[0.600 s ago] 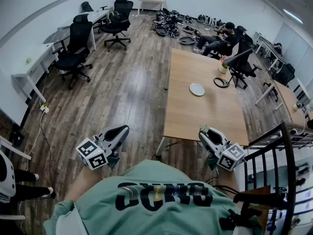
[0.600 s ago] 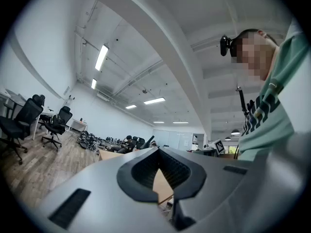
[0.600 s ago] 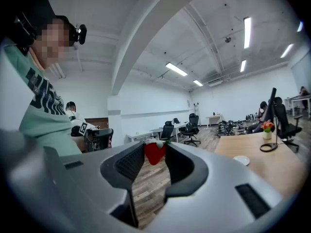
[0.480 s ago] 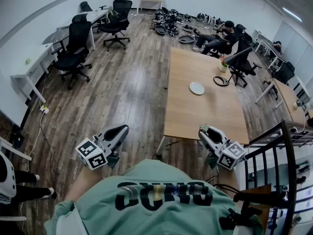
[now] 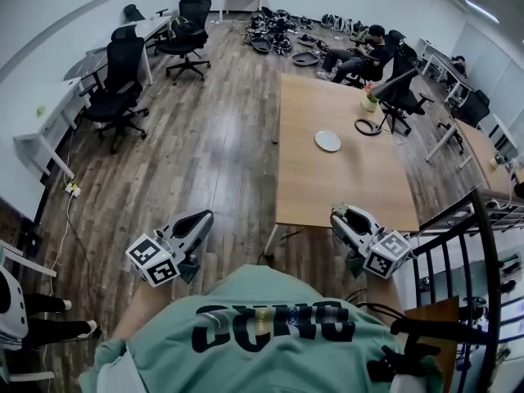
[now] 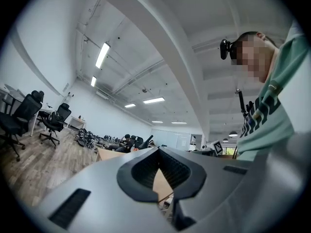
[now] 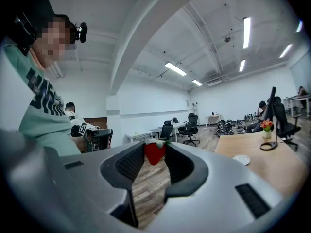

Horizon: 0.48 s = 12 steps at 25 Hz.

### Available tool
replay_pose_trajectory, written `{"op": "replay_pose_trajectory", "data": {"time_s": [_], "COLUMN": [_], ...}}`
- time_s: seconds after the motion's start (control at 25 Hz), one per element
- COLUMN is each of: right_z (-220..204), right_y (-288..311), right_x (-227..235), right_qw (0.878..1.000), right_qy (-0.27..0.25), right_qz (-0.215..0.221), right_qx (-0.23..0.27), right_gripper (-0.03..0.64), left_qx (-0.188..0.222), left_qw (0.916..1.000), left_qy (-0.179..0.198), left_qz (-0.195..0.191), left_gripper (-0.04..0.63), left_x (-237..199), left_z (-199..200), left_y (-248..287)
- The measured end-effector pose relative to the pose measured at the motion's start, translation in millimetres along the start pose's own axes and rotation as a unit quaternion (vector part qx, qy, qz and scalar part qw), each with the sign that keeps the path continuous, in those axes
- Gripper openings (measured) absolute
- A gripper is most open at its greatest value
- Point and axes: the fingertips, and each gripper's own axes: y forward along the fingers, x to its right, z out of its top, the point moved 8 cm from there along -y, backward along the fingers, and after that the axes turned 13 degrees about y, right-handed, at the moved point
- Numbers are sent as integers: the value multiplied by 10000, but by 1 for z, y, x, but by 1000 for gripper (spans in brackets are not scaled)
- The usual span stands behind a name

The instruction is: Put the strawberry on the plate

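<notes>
Right gripper view: the right gripper (image 7: 155,148) grips the strawberry (image 7: 154,154) at its jaw tips, in the air. The plate (image 5: 327,141) lies bare on the table (image 5: 352,188), well ahead. The left gripper (image 6: 158,152) is closed and empty. Carrying and placing remain.

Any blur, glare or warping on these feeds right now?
Head view: sharp, but fisheye curves the wall and leaves the plate tiny. Right gripper view: strawberry fairly sharp, corners black. Left gripper view: ceiling lights bright, no washout.
</notes>
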Motion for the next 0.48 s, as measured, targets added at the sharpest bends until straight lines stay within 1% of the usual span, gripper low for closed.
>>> {"op": "replay_pose_trajectory", "data": {"time_s": [0.36,0.48], "right_z": [-5,-4], "right_y": [-3,-10], "right_x": [5,11], "right_qw": [10000,9997], "right_qy": [22,236], "right_qz": [-65,-44], "right_qx": [-29,17], "right_gripper": [140,140], "left_qx": [-43,-77], "left_qw": [9999,9998], "left_qy": [-53,-108], "left_qz": [-122,-141], "left_gripper": [5,5], "left_x": [1,6], "left_z": [-4,-6], "left_y": [9,17]}}
